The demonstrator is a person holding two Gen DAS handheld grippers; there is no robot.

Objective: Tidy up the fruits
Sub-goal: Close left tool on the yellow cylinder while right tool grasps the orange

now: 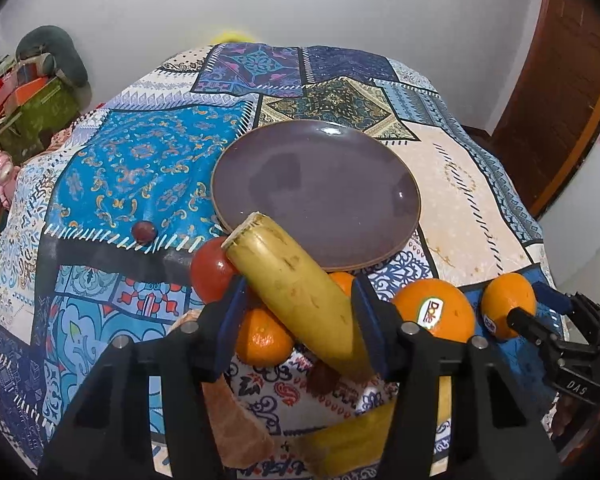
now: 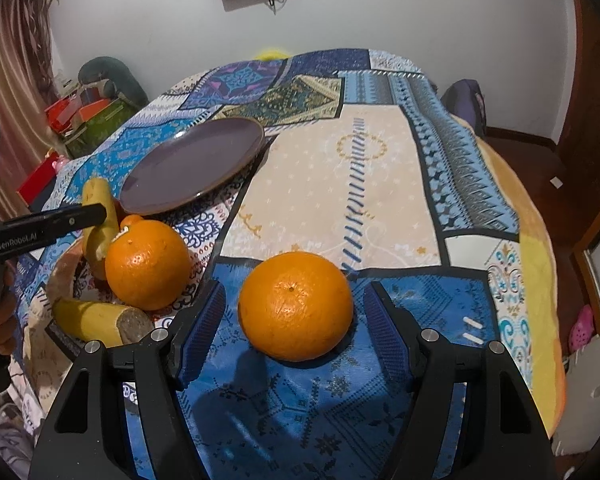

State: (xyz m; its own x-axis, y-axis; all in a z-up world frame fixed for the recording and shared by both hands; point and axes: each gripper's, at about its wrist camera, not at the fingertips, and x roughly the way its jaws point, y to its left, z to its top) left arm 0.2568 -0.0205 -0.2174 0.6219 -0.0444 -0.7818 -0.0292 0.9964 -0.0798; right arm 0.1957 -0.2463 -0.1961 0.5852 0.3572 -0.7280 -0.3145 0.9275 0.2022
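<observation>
- Looking down your left gripper (image 1: 300,320), you've got the banana (image 1: 296,292) sitting between the blue pads, its cut end tilted up toward the plate (image 1: 316,192). The right-hand pad looks pressed against the peel; the other pad's contact I can't really tell, so whether you're truly gripping it is unclear.
- Your right gripper (image 2: 294,328) is spread about halfway, with an orange (image 2: 296,306) between the fingers but clear gaps on both sides, so nothing's held. That orange rests on the blue patch of the tablecloth (image 2: 380,200).
- A second orange (image 2: 148,264) sits just to its left, by the banana.
- From the left camera there's also a tomato (image 1: 212,276) touching the banana, a small orange (image 1: 264,336) under it, and a dark little fruit (image 1: 144,232) off alone on the cloth.
- The purple plate has no fruit lying flat on it; only the banana's end overlaps its near rim.
</observation>
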